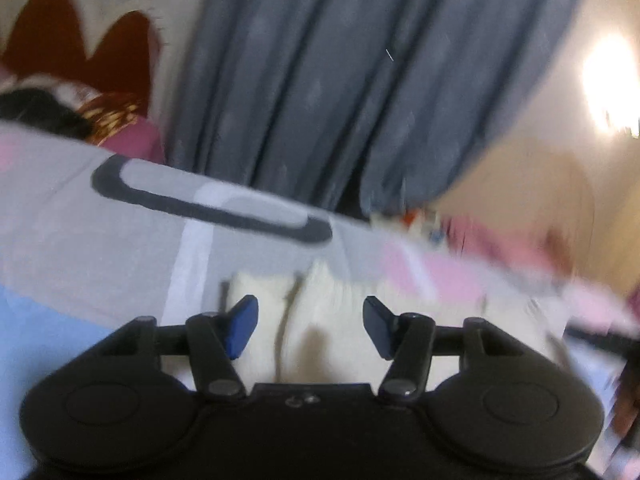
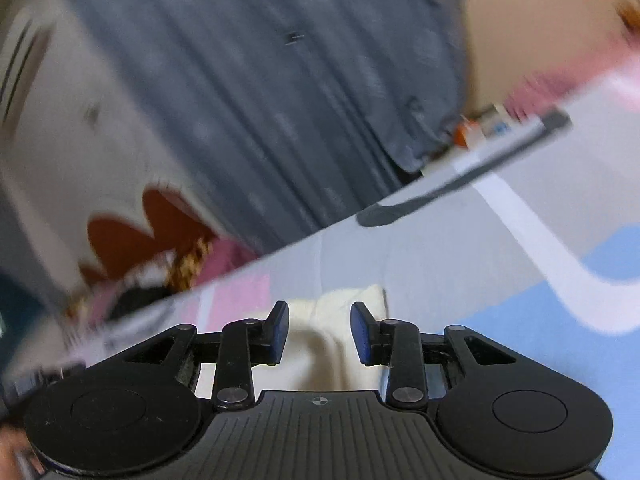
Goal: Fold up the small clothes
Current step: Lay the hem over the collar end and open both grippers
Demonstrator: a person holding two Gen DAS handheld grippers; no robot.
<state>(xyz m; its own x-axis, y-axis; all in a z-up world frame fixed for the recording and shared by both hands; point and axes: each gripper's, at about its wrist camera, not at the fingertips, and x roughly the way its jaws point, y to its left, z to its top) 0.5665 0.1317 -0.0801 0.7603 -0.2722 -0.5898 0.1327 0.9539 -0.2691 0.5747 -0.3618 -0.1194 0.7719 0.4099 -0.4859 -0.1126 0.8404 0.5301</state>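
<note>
Both claws, left [image 1: 310, 328] and right [image 2: 319, 334], hang open with the cream garment [image 1: 320, 320] between their fingers.

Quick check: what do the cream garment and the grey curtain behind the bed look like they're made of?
Garment: soft cream cloth, possibly fleecy or knit, matte, folding in rounded creases; blur leaves the weave unclear. Curtain: thin woven fabric, matte blue-grey, hanging in long vertical pleats with a faint pattern.

Bedsheet [image 1: 80, 240] flat beside cream garment [image 1: 328, 320]; grey curtain [image 1: 320, 80] hangs behind, blocking.
</note>
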